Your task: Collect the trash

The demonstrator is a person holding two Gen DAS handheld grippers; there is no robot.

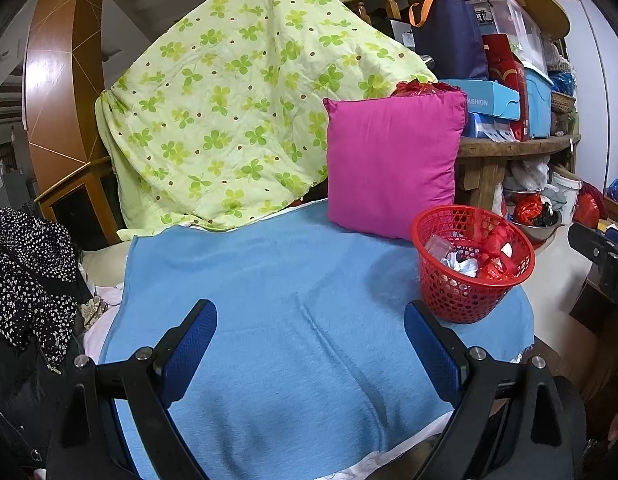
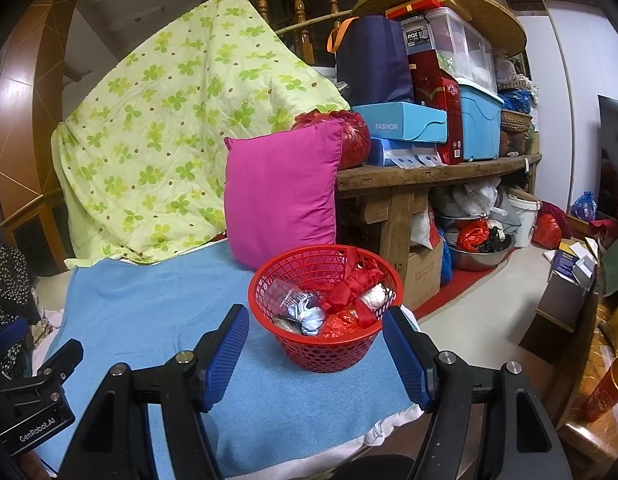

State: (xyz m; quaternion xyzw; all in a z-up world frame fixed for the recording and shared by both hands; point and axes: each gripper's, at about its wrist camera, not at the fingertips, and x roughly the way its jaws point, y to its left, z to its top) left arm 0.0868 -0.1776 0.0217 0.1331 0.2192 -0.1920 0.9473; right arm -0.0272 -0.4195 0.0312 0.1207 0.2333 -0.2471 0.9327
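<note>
Right gripper point(image 2: 315, 354): blue ribbed pads spread wide apart, nothing between them, held low over the blue towel point(image 2: 149, 304). Directly ahead of it, centred on the gap between the pads and close to the fingertips, stands the red basket point(image 2: 325, 344), upright on the towel near its right edge; whether the fingertips touch the wall cannot be told. The rim is round, so it offers no long axis to line up with. Contents of the basket, loosely heaped: red ribbon point(image 2: 349, 294), a clear plastic wrapper point(image 2: 291, 300), pale crumpled paper point(image 2: 311, 320), a red-orange wrapper point(image 2: 341, 326). Left gripper point(image 1: 309, 342): pads likewise wide apart and empty, over the middle of the towel, the basket point(image 1: 469, 292) lying ahead and off to its right, just past the right pad. Judgement: the right hand is the nearer and the squarer to the basket; the left would have to swing rightward to reach it. No loose trash shows on the bare towel, so collection appears largely done. Behind the basket: a magenta cushion point(image 2: 281, 192) standing on edge, then a green clover-print quilt point(image 2: 165, 128) draped upward.
</note>
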